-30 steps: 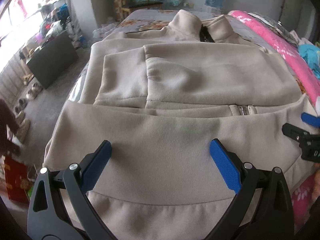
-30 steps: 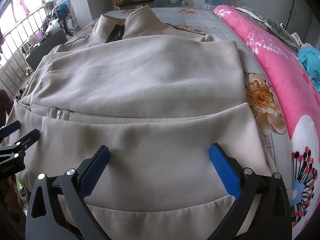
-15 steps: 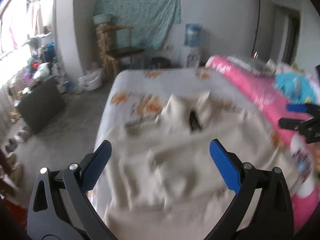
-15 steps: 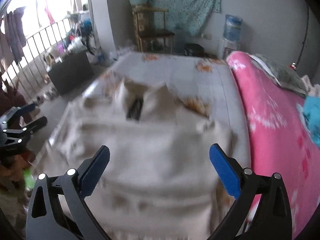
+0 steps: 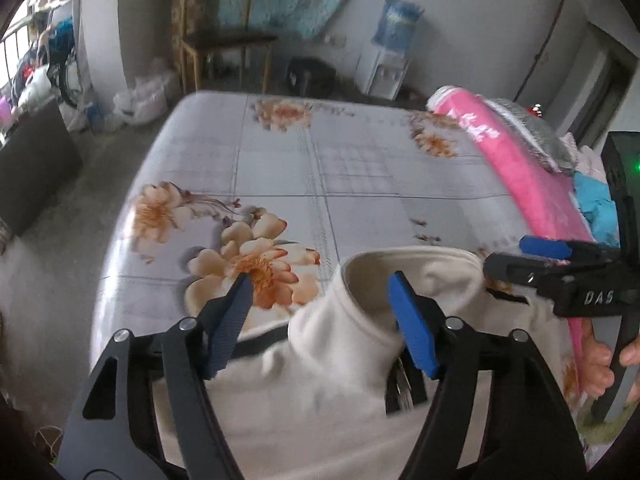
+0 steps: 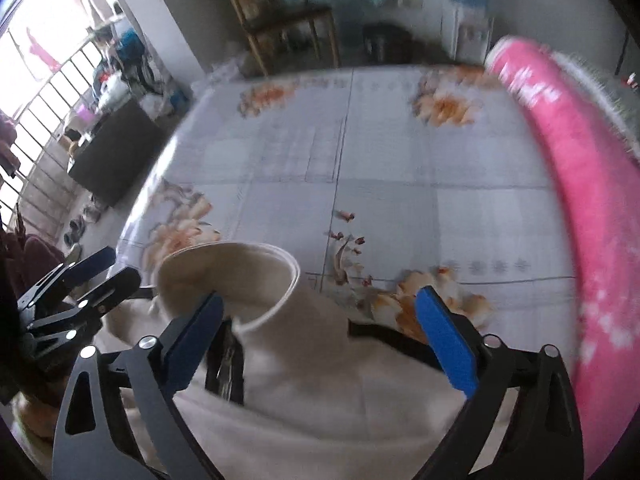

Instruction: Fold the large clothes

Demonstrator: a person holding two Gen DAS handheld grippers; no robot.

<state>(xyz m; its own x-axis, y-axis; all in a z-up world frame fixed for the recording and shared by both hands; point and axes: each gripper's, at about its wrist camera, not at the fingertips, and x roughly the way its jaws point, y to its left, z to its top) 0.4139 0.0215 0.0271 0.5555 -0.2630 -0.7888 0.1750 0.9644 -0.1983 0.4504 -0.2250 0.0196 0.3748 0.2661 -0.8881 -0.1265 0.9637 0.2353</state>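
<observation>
Both my claws over the collar end of the beige jacket

My left gripper (image 5: 320,320) is closing, its blue pads straddling the jacket's (image 5: 320,392) stand-up collar (image 5: 404,276) without pressing it; my right gripper (image 6: 320,328) stands wide and is closing slightly, collar between its pads. The jacket lies on the near part of the flowered bed sheet (image 5: 360,168); a pink quilt (image 6: 592,184) runs along the right.
</observation>
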